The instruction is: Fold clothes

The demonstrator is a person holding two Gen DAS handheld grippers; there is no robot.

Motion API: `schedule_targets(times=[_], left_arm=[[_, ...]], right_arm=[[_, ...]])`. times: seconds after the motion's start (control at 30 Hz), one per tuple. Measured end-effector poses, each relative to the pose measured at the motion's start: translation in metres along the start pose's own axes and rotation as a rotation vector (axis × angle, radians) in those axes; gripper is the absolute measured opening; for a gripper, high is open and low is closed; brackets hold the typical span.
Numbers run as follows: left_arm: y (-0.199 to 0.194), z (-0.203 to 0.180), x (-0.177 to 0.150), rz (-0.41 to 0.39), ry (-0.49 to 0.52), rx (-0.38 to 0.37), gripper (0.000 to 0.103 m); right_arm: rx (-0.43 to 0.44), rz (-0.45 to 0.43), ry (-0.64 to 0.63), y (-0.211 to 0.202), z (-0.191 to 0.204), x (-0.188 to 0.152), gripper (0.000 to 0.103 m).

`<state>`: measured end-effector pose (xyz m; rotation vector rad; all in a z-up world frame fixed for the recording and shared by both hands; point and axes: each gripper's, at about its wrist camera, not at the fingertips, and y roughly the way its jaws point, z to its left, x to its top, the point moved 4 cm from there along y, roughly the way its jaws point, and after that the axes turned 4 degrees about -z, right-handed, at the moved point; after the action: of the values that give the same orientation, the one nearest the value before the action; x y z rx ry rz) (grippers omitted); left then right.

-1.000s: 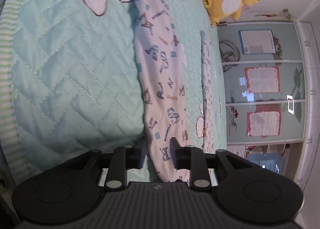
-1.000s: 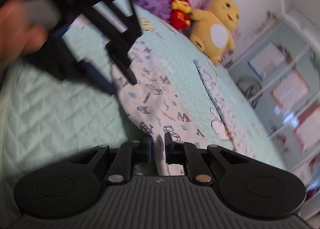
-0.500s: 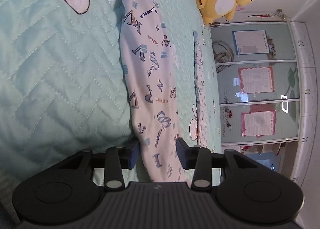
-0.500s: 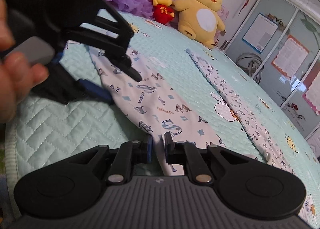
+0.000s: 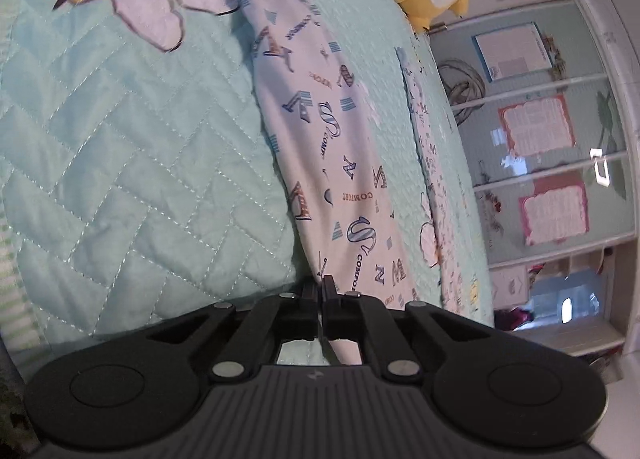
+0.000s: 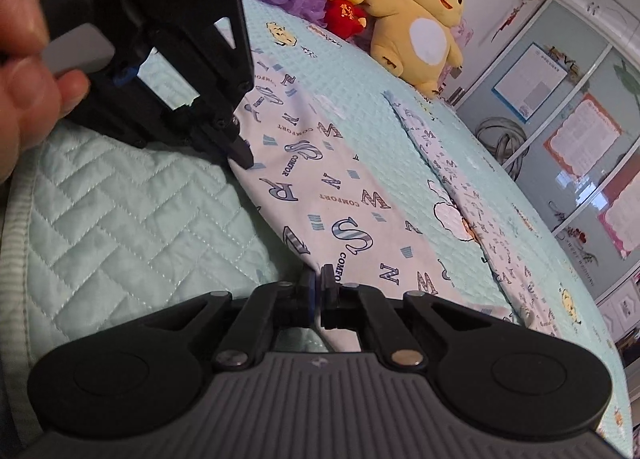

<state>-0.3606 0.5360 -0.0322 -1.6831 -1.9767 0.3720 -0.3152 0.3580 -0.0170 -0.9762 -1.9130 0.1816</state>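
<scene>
Quilted mint bedspread (image 5: 132, 163) carries the letter-print garment (image 5: 340, 163), lying flat along the bed. Your left gripper (image 5: 320, 283) and right gripper (image 6: 317, 273) are both clenched on its near edge. Lift both evenly, keeping the edge taut. No containers are visible.

The garment (image 5: 332, 163) is a pale, almost white cloth printed with blue letters and small "COMFORT" words. It lies stretched out long and narrow on the bed, running away towards the plush toys. Its near edge is lifted slightly off the quilt and gathered to a point. A second strip of the same print (image 6: 472, 211) lies flat, well apart on the right.
</scene>
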Motion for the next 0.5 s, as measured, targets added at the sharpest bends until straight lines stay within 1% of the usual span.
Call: schedule_targets(times=[0.07, 0.2, 0.4, 0.43, 0.5], left_arm=[[0.001, 0.004, 0.0022, -0.002, -0.048, -0.013, 0.004], [0.0014, 0.0075, 0.0061, -0.005, -0.102, -0.029, 0.004], [-0.0033, 0.01, 0.0032, -0.014, -0.12, -0.041, 0.004], [-0.0042, 0.009, 0.0018, -0.016, -0.108, -0.037, 0.004], [-0.0058, 0.0087, 0.0008, -0.015, -0.098, -0.033, 0.004]], right_arm=[[-0.011, -0.003, -0.02, -0.0002, 0.002, 0.0007, 0.002], [-0.024, -0.007, -0.046, -0.001, 0.0057, -0.0001, 0.002], [-0.027, -0.011, -0.032, -0.0011, 0.0053, -0.0004, 0.002], [-0.029, -0.014, -0.031, -0.0022, 0.0051, 0.0004, 0.004], [-0.029, -0.033, -0.045, -0.0056, 0.0073, 0.0033, 0.015]])
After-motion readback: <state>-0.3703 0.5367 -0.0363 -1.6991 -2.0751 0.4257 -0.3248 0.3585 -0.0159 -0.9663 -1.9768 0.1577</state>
